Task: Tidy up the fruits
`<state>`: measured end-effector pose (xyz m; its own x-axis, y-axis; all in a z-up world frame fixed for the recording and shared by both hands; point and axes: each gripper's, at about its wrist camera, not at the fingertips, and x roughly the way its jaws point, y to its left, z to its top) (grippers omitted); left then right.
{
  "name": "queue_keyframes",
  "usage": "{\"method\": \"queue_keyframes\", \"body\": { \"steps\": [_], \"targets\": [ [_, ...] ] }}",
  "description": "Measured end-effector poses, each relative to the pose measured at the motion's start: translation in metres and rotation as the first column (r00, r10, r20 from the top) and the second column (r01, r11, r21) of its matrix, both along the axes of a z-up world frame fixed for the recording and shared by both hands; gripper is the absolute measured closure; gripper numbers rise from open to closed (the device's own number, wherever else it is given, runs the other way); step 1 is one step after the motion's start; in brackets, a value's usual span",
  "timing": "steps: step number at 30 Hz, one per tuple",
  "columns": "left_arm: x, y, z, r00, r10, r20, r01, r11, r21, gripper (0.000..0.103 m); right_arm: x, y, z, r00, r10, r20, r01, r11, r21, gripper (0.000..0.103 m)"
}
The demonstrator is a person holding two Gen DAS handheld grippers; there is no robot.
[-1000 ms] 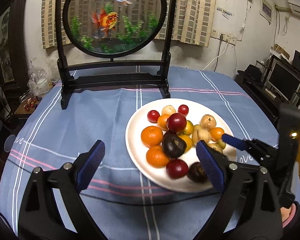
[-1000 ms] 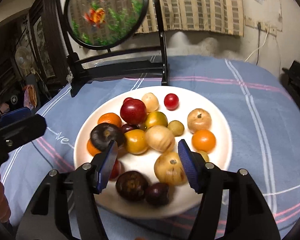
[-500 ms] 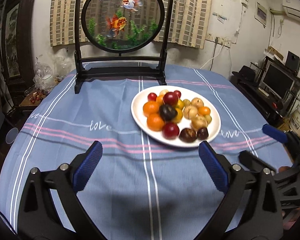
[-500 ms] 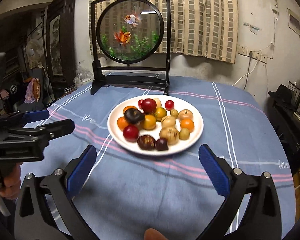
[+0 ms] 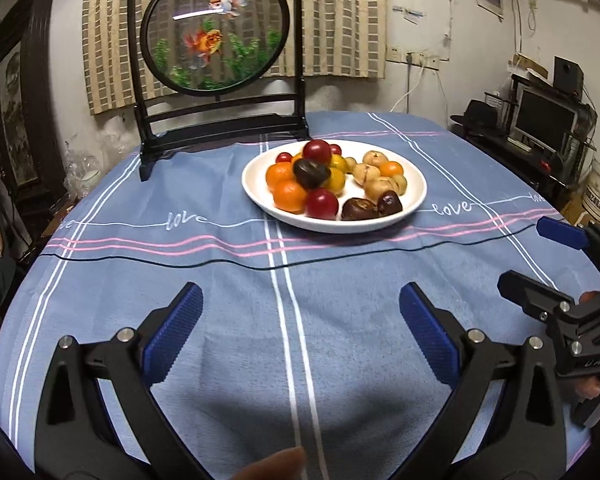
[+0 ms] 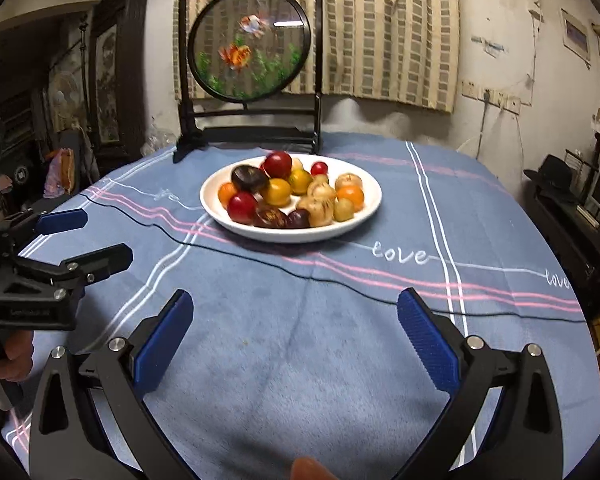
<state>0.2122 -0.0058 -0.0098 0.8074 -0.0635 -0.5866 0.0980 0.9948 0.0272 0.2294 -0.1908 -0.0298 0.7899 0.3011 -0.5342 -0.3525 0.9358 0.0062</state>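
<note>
Heaped on a round white ceramic plate point(image 5: 414, 196), small mixed fruits point(image 5: 332, 184) sit on a round table under a blue striped cloth point(image 5: 220, 304) embroidered with the word "love", in front of a black-framed round goldfish screen point(image 5: 216, 40). Orange tangerines point(image 5: 286, 188), glossy red plums point(image 5: 322, 204), yellow fruits, tan knobbly ones point(image 5: 374, 184) and dark brown-purple pieces point(image 5: 358, 209) crowd the dish, several stacked on others; none shows on the cloth itself

Both tools hover low over the near cloth, well apart from the plate. The left gripper point(image 5: 300, 336) stands wide, its blue ribbed pads holding nothing; the right gripper point(image 6: 294, 336) is spread just as wide and equally empty

By appearance the fruits are light, round and smooth-skinned, likely to roll or squirt from a hard pinch. A hold across the widest middle, squeezed gently, would suit them, with the softer-looking dark pieces most at risk of bruising. Those on top of the heap, such as the red plum at the back, offer the clearest access, while pulling a lower one could set its neighbours rolling toward the shallow rim

Whether this heap is the arrangement sought or one awaiting sorting cannot be told
</note>
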Motion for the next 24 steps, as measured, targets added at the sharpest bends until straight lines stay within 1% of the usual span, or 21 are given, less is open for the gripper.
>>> {"method": "queue_keyframes", "body": {
  "steps": [3, 9, 13, 17, 24],
  "targets": [
    [0.001, -0.002, -0.004, 1.000, -0.011, -0.018, 0.011, 1.000, 0.009, 0.003, -0.005, 0.003, -0.001, 1.000, 0.007, 0.011, -0.007, 1.000, -0.013, 0.001],
    [-0.005, -0.004, -0.007, 1.000, -0.012, -0.017, 0.013, 1.000, 0.010, 0.002, -0.013, 0.009, -0.003, 0.999, 0.031, 0.022, -0.030, 0.999, -0.035, 0.001],
    [-0.009, -0.005, -0.007, 1.000, -0.003, -0.006, 0.003, 1.000, 0.019, 0.002, -0.012, 0.011, -0.005, 0.999, 0.043, 0.012, -0.043, 0.998, -0.043, 0.001],
    [-0.008, -0.005, -0.009, 1.000, 0.005, -0.015, -0.005, 1.000, 0.026, 0.003, -0.012, 0.012, -0.006, 0.999, 0.042, 0.009, -0.041, 0.998, -0.040, 0.001],
    [-0.006, 0.001, -0.008, 1.000, 0.021, -0.023, -0.021, 1.000, 0.000, 0.002, -0.008, 0.009, -0.009, 1.000, 0.020, -0.013, -0.020, 0.999, -0.025, 0.001]
  ]
}}
